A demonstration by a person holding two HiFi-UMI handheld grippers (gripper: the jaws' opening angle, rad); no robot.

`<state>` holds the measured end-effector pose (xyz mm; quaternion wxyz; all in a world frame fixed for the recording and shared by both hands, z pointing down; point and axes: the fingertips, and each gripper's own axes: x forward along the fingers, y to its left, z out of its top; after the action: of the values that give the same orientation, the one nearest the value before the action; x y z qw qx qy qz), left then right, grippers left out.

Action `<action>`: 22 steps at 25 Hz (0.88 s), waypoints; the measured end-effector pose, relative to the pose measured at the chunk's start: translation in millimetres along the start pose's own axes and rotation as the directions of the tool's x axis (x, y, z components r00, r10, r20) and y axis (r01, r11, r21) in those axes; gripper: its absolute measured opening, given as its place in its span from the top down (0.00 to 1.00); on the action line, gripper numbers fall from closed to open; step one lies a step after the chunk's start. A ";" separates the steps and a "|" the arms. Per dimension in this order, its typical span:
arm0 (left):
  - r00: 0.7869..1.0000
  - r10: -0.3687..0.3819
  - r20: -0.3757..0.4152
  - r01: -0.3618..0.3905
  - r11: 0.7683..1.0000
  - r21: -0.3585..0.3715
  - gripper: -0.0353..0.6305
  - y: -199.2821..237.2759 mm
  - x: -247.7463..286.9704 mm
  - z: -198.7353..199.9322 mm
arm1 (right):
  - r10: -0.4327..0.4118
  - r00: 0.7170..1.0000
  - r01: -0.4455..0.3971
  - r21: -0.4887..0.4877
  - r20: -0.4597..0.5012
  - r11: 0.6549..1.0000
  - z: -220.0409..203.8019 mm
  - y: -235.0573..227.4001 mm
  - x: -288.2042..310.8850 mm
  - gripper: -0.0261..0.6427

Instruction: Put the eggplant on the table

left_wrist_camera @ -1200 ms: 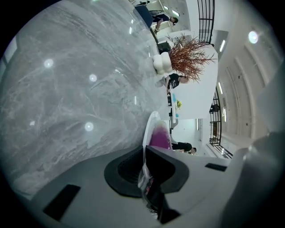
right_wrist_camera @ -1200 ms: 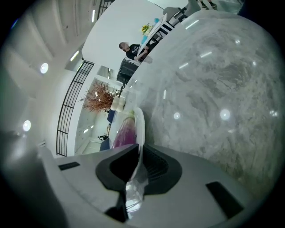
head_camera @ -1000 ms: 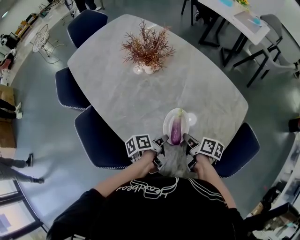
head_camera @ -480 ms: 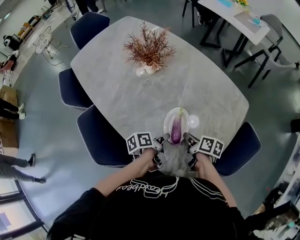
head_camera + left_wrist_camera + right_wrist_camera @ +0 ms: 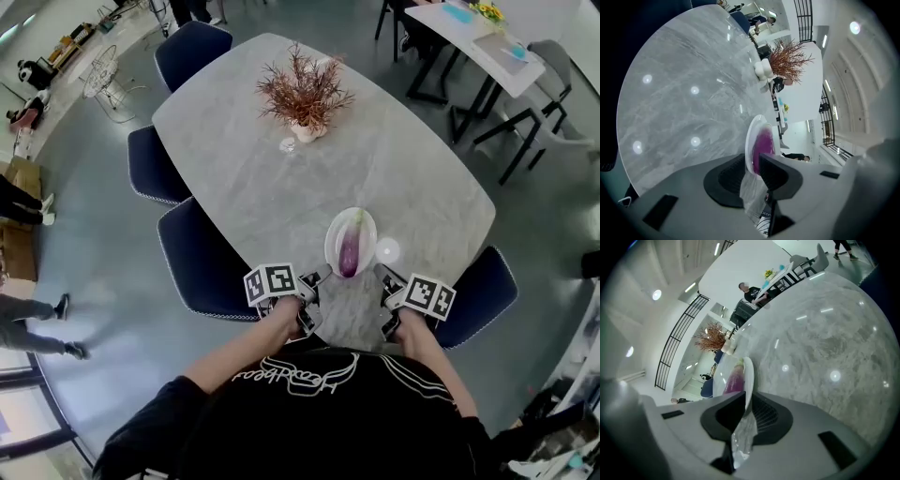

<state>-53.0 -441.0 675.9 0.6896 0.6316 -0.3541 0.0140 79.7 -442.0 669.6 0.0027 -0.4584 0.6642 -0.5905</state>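
A purple eggplant (image 5: 349,251) lies on a white plate (image 5: 366,225) near the front edge of the grey marble table (image 5: 281,178). My left gripper (image 5: 314,279) and right gripper (image 5: 387,278) sit just in front of the plate, one at each side. Each is shut on a corner of clear plastic film (image 5: 352,305) that runs toward the plate. In the left gripper view the left gripper (image 5: 752,164) pinches the film (image 5: 751,199), with plate (image 5: 751,136) and eggplant (image 5: 762,143) beyond. The right gripper (image 5: 749,406) clamps the film (image 5: 743,439) below the plate (image 5: 749,373) and eggplant (image 5: 733,380).
A dried reddish plant in a white vase (image 5: 306,94) stands at the table's far end. Dark blue chairs flank the table at front left (image 5: 202,267) and front right (image 5: 480,295), with more along the left side. Another table (image 5: 473,42) stands at the back right.
The two grippers have spread slightly apart. The film between them, bunched and dark before, now lies flatter and paler. The head view has shifted a little; plate and eggplant stay put.
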 end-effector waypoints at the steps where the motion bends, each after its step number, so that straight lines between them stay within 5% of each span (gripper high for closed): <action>1: 1.000 -0.020 0.007 0.020 1.000 0.008 0.81 -3.6 -2.9 -2.2 | 0.016 1.000 -0.016 -0.020 -0.003 1.000 -0.1 3.3 -4.8 0.91; 9: 0.979 -0.198 0.039 0.182 0.951 0.249 0.89 -68.5 -37.5 -34.6 | 0.268 0.963 -0.264 -0.124 0.015 0.956 -1.3 59.3 -62.3 0.91; 13: 0.950 -0.311 0.039 0.275 0.888 0.367 0.92 -114.6 -65.8 -59.7 | 0.314 0.949 -0.299 -0.312 0.000 0.902 -0.4 84.1 -107.7 0.91; 16: 0.935 -0.355 0.016 0.292 0.794 0.533 0.93 -151.3 -84.6 -90.1 | 0.389 0.921 -0.356 -0.481 -0.033 0.801 -0.1 108.6 -151.1 0.91; 22: 0.909 -0.416 -0.031 0.272 0.534 0.801 0.93 -218.9 -113.9 -168.9 | 0.463 0.879 -0.380 -0.753 -0.114 0.537 -12.9 135.5 -240.3 0.91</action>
<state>43.3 -287.6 438.0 0.2965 0.9256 -0.2345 -0.0197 129.9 -300.7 437.7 -0.0137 -0.2715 0.9376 -0.2168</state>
